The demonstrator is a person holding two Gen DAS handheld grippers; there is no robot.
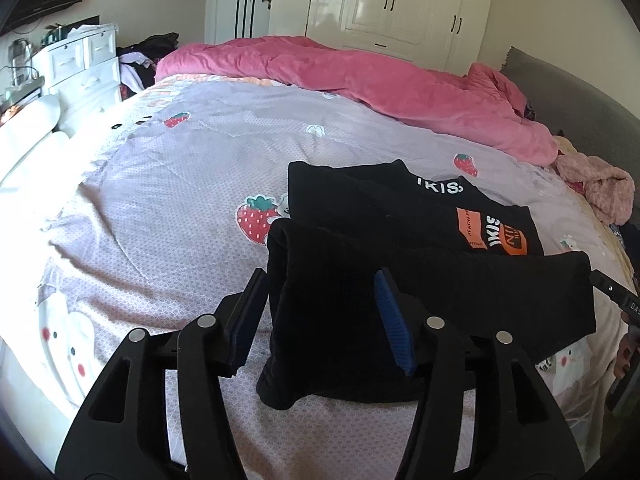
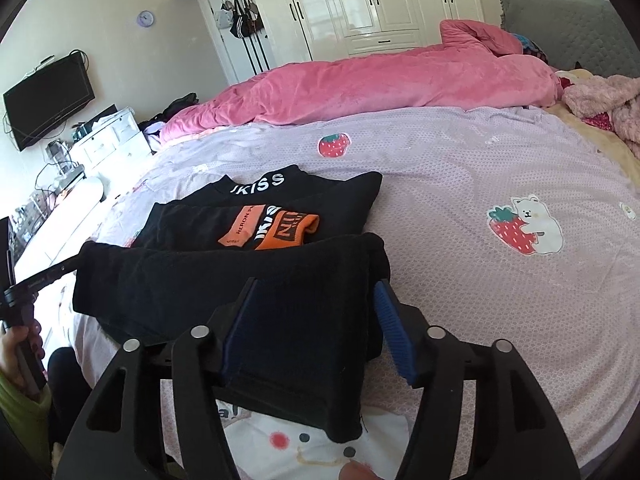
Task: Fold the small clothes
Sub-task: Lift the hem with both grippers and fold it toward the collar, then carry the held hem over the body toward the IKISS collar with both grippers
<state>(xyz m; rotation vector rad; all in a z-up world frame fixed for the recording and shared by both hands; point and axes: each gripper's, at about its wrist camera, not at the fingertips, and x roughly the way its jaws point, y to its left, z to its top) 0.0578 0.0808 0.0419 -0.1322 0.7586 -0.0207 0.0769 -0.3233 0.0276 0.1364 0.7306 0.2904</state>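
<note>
Both grippers are standing spread apart: the left gripper (image 1: 320,320) is straddling the black garment's (image 1: 420,312) left edge, the right gripper (image 2: 316,328) its right edge, neither clamping. It's lying on the bedspread (image 1: 180,184), printed black top (image 2: 280,204) at twelve o'clock.

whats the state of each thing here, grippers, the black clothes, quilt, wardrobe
left gripper: open, black garment's end between its fingers
right gripper: open, garment's other end between its fingers
black garment: stretched between the grippers, over the bed
black UKISS top: folded, flat on the bedsheet
pink quilt: bunched up
wardrobe: doors closed
</note>
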